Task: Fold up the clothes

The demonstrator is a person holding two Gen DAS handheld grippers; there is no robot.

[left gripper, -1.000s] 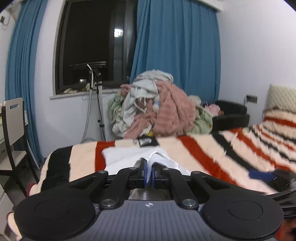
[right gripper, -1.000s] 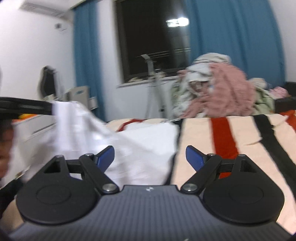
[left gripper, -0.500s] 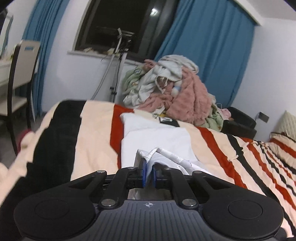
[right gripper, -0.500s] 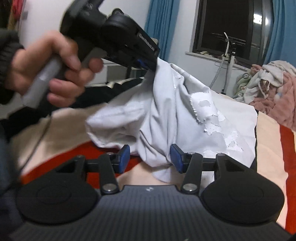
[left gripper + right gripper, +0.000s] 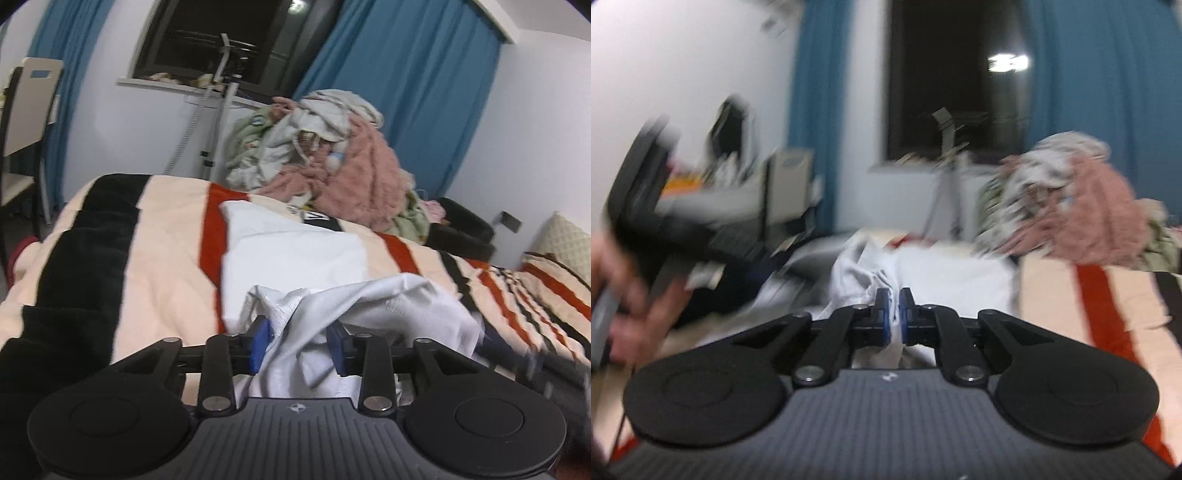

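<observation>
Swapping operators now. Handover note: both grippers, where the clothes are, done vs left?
Left gripper: jaws opening, white shirt still between them but the pads look clear of it.
Right gripper: jaws shut on a bunch of the same white shirt.
The shirt lies partly flat, partly crumpled on the striped blanket. Pile of unfolded clothes sits at the far end of the bed.
Done: the shirt is laid on the bed, fold only begun.
Left: finish folding the shirt, then work through the pile.
</observation>
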